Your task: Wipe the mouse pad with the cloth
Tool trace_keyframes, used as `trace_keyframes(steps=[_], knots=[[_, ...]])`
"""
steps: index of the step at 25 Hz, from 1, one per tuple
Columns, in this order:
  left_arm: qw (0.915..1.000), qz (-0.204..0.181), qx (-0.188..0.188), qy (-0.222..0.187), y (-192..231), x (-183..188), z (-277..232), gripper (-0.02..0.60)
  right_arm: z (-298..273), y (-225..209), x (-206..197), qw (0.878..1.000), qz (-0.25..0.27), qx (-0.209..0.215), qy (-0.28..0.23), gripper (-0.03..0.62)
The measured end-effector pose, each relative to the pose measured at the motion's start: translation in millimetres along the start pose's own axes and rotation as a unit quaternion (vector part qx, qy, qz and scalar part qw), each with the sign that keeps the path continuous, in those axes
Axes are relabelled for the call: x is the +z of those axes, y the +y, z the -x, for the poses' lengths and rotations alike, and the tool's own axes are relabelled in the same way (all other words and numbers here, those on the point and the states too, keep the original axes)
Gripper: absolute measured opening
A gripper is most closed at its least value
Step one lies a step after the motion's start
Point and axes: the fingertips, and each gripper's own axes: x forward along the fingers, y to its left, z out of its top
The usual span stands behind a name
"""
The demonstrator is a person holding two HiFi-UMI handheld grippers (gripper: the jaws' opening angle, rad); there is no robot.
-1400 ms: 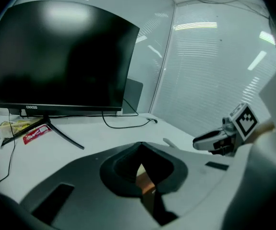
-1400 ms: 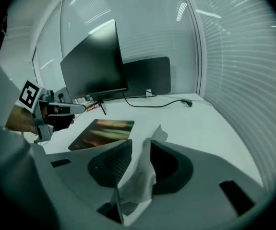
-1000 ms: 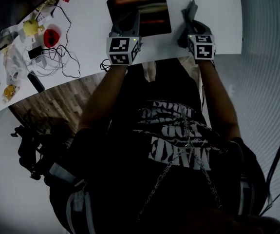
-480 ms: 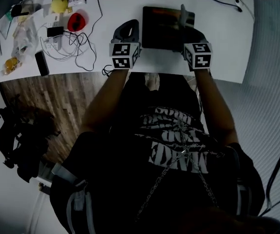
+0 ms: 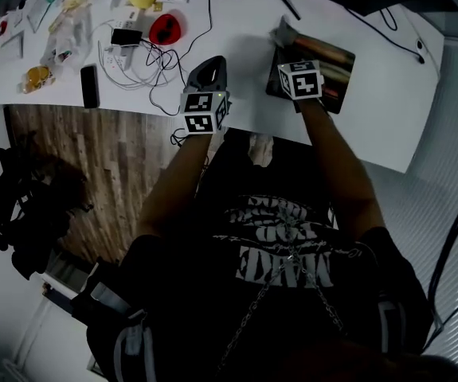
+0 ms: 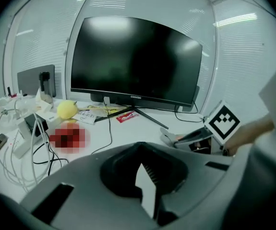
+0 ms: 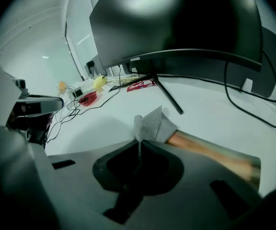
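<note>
White desk (image 5: 376, 130) spreads beneath both claws, and a black monitor (image 6: 135, 61) stands beyond their tips. A dark, glossy mouse pad (image 5: 338, 68) lies just under and ahead of the right gripper (image 7: 138, 150). Its jaws have just been closing and now pinch a grey cloth (image 7: 153, 122), which sticks out past the tips at the pad's edge. The left gripper (image 6: 141, 170) sits beside the pad, its jaws narrowly apart with nothing between them.

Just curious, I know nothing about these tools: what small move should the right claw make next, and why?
Probably drag the cloth along the mouse pad. The right claw, its jaws having just closed tighter, grips the cloth at one end of the pad; most of its surface lies uncovered.
</note>
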Motion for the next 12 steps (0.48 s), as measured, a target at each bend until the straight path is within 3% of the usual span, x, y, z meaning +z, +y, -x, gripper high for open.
trace_keyframes(steps=[5, 12], knots=[[0.9998, -0.012, -0.015, 0.002, -14.6, 1.3, -4.9, 0.005, 10.4, -30.9, -2.6, 1.000, 0.008, -0.028, 0.002, 0.017], [0.9989, 0.007, -0.047, 0.002, -54.5, 4.9, -42.5, 0.005, 69.7, -133.6, -48.4, 0.993, -0.052, -0.103, -0.002, 0.017]])
